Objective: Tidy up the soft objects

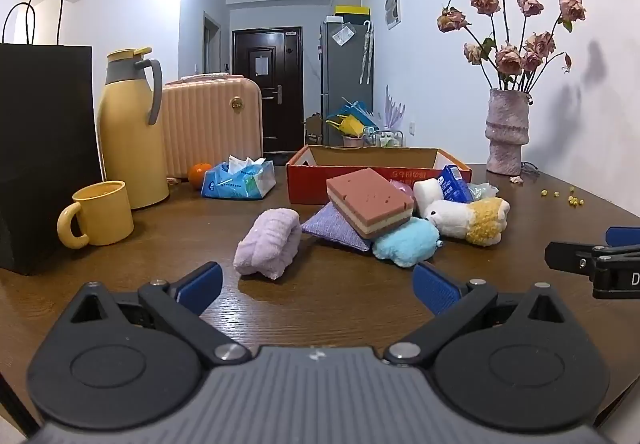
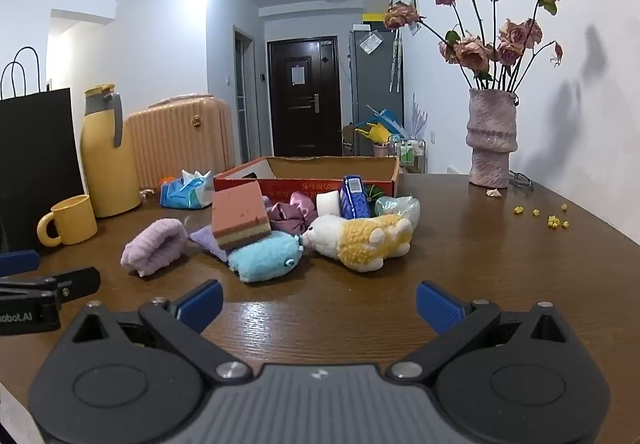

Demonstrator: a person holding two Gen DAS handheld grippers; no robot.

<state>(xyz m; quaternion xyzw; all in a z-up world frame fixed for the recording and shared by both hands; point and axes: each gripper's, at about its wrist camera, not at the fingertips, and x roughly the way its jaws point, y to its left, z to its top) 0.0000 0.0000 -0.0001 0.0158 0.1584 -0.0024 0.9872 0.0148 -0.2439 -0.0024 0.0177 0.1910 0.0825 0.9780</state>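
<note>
A pile of soft things lies mid-table before a red cardboard box [image 1: 320,179] [image 2: 240,179]: a rolled lilac towel [image 1: 268,246] [image 2: 154,246], a layered pink sponge [image 1: 370,205] [image 2: 240,215], a purple cloth pad [image 1: 328,226], a blue plush [image 1: 406,244] [image 2: 266,256], a white-and-yellow plush [image 1: 472,217] [image 2: 360,240], a purple satin scrunchie [image 2: 290,213], a white sponge [image 1: 426,191] [image 2: 328,203] and a blue carton [image 1: 454,183] [image 2: 354,197]. My left gripper [image 1: 318,288] is open and empty just short of the towel. My right gripper [image 2: 320,304] is open and empty short of the plushes.
A yellow mug [image 1: 100,213] [image 2: 70,219], yellow thermos [image 1: 130,127], black paper bag [image 1: 40,147], tissue pack [image 1: 238,179] and orange [image 1: 199,173] stand at the left. A vase of dried roses [image 1: 506,131] [image 2: 492,139] stands at the far right, with yellow crumbs [image 2: 554,219] nearby.
</note>
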